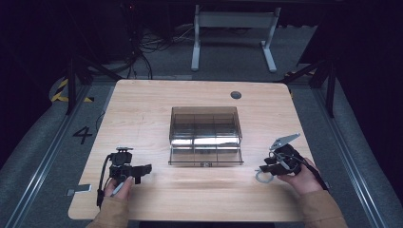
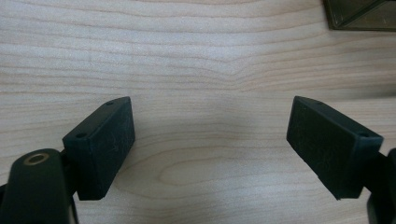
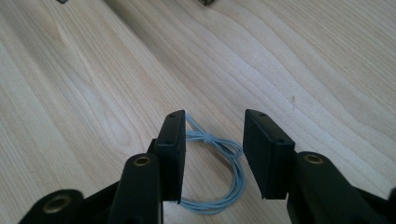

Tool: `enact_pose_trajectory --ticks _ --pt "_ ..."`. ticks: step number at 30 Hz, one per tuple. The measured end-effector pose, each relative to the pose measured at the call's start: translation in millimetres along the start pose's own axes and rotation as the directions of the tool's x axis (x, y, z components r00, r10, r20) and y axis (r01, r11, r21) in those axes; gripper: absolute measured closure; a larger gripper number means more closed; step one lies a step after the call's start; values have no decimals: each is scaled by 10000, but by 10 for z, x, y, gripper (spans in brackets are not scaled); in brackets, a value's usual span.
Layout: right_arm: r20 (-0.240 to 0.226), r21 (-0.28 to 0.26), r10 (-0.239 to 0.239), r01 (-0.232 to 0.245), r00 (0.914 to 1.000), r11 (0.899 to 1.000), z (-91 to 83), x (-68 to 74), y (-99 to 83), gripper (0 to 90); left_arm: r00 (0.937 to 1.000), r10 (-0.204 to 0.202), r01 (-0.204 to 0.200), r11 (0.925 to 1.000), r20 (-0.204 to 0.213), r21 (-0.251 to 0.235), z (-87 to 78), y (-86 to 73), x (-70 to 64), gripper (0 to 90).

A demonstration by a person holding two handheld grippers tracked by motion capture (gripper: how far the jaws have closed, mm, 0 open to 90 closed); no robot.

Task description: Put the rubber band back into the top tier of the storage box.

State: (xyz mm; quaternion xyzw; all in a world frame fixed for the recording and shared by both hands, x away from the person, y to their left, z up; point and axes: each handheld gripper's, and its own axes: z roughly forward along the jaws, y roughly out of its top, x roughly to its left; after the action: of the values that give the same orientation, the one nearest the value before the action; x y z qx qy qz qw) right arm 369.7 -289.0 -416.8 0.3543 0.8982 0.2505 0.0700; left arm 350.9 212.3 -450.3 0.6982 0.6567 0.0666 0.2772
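Observation:
A smoky, see-through compartment box [image 1: 205, 135] stands at the middle of the wooden table [image 1: 142, 109]; its corner [image 2: 359, 14] shows in the left gripper view. My left gripper [image 1: 142, 173] rests left of the box, and its jaws [image 2: 211, 105] are wide open over bare wood. Right of the box, my right gripper [image 1: 264, 169] is tipped down over a small coil of pale wire [image 1: 261, 177]. In the right gripper view the knotted wire coil [image 3: 207, 136] lies on the table between the jaws of the open right gripper [image 3: 215, 116], which do not squeeze it.
A dark round grommet [image 1: 235, 95] sits near the table's far edge. Beyond the table stands a white desk frame [image 1: 233, 28], with cables on the floor to its left. Bare wood runs along the front edge between the two hands.

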Motion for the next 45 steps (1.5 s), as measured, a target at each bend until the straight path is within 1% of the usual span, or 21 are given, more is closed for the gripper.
enact_pose_trajectory --ticks 7,11,13,16,21,22,24,28,29,30,35,37,45 --pt "-13 123 -159 159 9999 9998 74 2 -2 635 10000 5 -5 10000 11 3 1 1 0 160" --pt "31 164 -173 173 9998 9997 107 3 -10 645 10000 11 -11 10000 5 3 2 0 -2 160" --pt "-17 199 -193 193 9998 9996 126 0 -15 649 10000 16 -16 10000 7 -1 3 0 -2 160" --pt "-8 337 -221 221 9998 9992 171 -2 -20 655 10000 3 -3 10000 6 2 2 0 -1 160" --pt "-42 428 -195 197 9998 9989 204 -17 -36 685 10000 13 -13 10000 6 1 2 0 -2 160" --pt "-42 443 -191 193 9998 9988 207 -21 -39 692 10000 0 0 10000 5 6 2 0 -2 160" --pt "49 441 -169 167 9998 9989 206 -22 -43 735 10000 14 -14 10000 7 4 2 1 -2 160" --pt "99 537 -242 236 9997 9983 200 -14 -49 842 10000 18 -18 10000 1 5 3 1 -4 160" --pt "99 537 -242 236 9997 9983 200 -14 -49 842 10000 18 -18 10000 1 5 3 1 -4 160" --pt "131 562 -266 259 9996 9981 199 -12 -50 863 10000 19 -19 10000 1 5 3 0 -4 160" --pt "115 609 -316 308 9994 9977 201 -5 -47 882 10000 14 -14 10000 6 1 2 0 -4 160" --pt "181 619 -344 332 9992 9975 196 1 -44 886 10000 19 -19 10000 10 1 2 1 -3 160" --pt "197 520 -235 225 9995 9984 142 -1 -37 891 10000 8 -8 10000 4 8 3 2 -3 160"
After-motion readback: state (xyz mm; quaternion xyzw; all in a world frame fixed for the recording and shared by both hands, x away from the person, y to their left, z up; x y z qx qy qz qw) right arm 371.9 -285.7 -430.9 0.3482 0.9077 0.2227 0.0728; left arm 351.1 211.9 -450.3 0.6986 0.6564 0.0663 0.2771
